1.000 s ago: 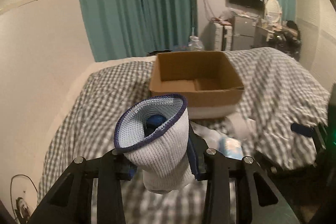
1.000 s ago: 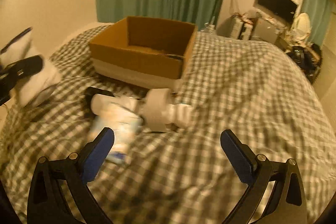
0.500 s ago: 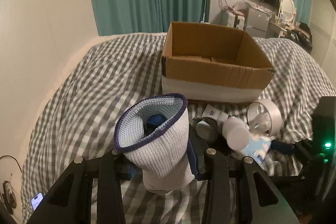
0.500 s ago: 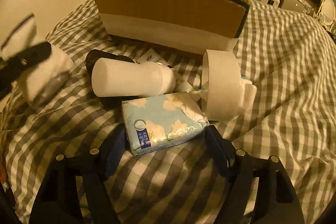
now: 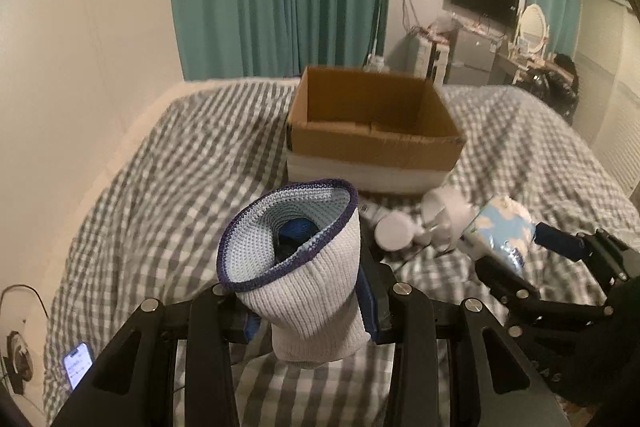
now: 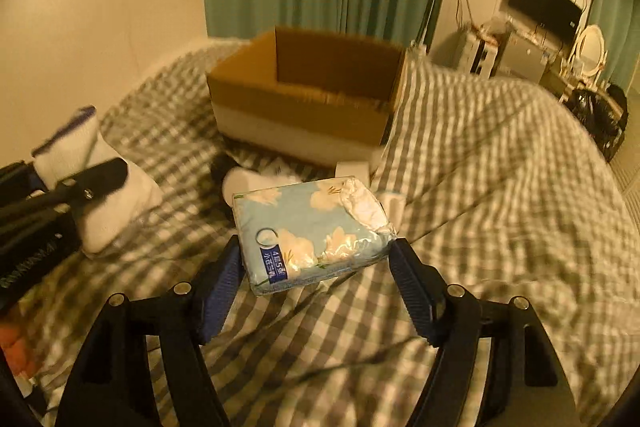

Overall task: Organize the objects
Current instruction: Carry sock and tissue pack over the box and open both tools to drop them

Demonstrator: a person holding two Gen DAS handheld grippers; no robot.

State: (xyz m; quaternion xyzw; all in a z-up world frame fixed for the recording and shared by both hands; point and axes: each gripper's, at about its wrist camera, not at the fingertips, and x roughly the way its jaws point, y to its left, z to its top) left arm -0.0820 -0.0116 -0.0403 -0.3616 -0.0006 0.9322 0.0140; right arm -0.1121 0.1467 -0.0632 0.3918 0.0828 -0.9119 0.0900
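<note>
While the left claw (image 5: 308, 311) grips a white knit sock with navy cuff (image 5: 304, 275), the right claw (image 6: 316, 267) clamps a pale-blue floral tissue pack (image 6: 312, 227), lifted near the brown cardboard box (image 6: 308, 99).

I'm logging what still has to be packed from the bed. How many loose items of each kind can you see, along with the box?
Socks: 1, the white sock in the left claw
Tissue packs: 1, the blue tissue pack in the right claw
White bottles: 1
Tape rolls: 1
Cardboard boxes: 1
Phones: 1
Total: 6
</note>
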